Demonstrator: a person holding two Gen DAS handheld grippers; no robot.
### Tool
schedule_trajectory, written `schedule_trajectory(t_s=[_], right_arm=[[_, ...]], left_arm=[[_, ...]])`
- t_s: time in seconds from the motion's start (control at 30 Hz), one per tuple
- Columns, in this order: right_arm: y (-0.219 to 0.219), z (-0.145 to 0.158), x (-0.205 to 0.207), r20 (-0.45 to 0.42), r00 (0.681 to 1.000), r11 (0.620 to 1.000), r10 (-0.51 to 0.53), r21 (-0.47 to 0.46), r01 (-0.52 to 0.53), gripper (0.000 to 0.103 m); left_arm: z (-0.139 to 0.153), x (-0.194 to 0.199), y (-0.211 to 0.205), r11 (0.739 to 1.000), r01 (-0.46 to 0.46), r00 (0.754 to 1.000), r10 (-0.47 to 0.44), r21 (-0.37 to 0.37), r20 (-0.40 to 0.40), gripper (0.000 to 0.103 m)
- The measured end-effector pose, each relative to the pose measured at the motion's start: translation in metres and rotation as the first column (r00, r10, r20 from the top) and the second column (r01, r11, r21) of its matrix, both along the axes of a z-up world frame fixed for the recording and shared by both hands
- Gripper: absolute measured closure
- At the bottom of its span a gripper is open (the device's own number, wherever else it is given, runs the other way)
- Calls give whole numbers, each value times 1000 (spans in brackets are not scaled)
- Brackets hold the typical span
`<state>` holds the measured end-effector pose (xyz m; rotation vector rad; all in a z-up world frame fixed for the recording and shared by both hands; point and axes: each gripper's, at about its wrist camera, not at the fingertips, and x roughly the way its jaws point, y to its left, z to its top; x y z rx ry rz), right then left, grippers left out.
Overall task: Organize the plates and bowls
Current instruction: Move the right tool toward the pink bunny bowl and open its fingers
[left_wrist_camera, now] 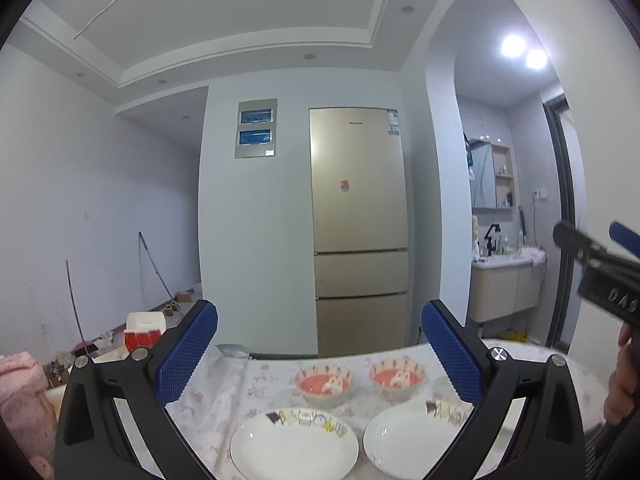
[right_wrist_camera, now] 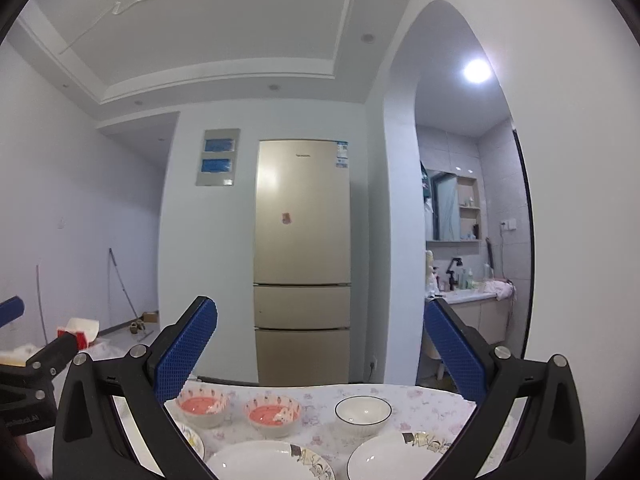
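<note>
— Blue, both pairs of pads: our left gripper (left_wrist_camera: 319, 346) holds its fingers spread wide with nothing between them, and our right gripper (right_wrist_camera: 320, 346) is spread the same way, also empty.

— Agreed. Both hang above the near edge of the table (right_wrist_camera: 320, 400) with its floral cloth. What do we see closest?

— From the left wrist, two white plates with cartoon stickers on their rims: the left plate (left_wrist_camera: 294, 446) and the right plate (left_wrist_camera: 412, 440), side by side, apart. The right wrist shows two such plates as well (right_wrist_camera: 264, 462) (right_wrist_camera: 400, 456), plus the edge of a third (right_wrist_camera: 194, 442) behind our left finger.

— Just beyond them we see two bowls with pink insides and a strawberry pattern: the left pink bowl (left_wrist_camera: 324, 384) and the right pink bowl (left_wrist_camera: 397, 378), near each other but not touching.

— And the right wrist adds a white bowl with a dark rim (right_wrist_camera: 363, 410), standing upright to the right of the pink pair, separate from them.

— We also catch the right gripper's black body at the left camera's right edge, with a hand (left_wrist_camera: 622, 380) gripping it.

— Off the table's left end stands a red and white box (left_wrist_camera: 143, 330).

— Farthest back, a gold fridge (left_wrist_camera: 358, 216) against the white wall, and through the arch a washbasin cabinet (left_wrist_camera: 504, 288).
</note>
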<state>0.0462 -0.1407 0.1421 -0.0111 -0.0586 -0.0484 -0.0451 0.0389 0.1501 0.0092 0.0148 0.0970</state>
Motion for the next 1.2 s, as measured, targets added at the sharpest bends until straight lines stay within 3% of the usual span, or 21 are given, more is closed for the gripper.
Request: schedule_trajectory(t_s=[0.1, 0.27, 0.43, 0.53, 0.8, 0.93, 1.07, 1.2], right_arm=[[7, 19, 9, -10, 1000, 1000, 24, -5, -24, 0], [10, 47, 27, 23, 999, 996, 48, 68, -50, 0], [17, 81, 47, 68, 995, 994, 70, 81, -75, 0], [19, 89, 57, 95, 992, 989, 88, 113, -98, 0], [30, 80, 93, 114, 987, 983, 115, 128, -129, 0], [35, 66, 114, 111, 989, 984, 100, 139, -115, 0], [27, 31, 134, 91, 988, 971, 128, 191, -144, 0], [26, 22, 169, -12, 991, 966, 134, 225, -128, 0]], left_arm=[[18, 0, 6, 998, -62, 997, 61, 16, 37, 0], [47, 11, 16, 997, -77, 994, 78, -21, 79, 0], [80, 31, 17, 988, -151, 974, 148, 7, 171, 0], [95, 44, 27, 993, -113, 976, 119, -41, 182, 0], [109, 97, 41, 986, -156, 969, 164, -57, 185, 0], [99, 119, 55, 993, -74, 982, 90, -96, 164, 0], [73, 154, 71, 992, -38, 994, 49, -121, 93, 0], [58, 191, 82, 984, 24, 1000, -26, -179, -13, 0]])
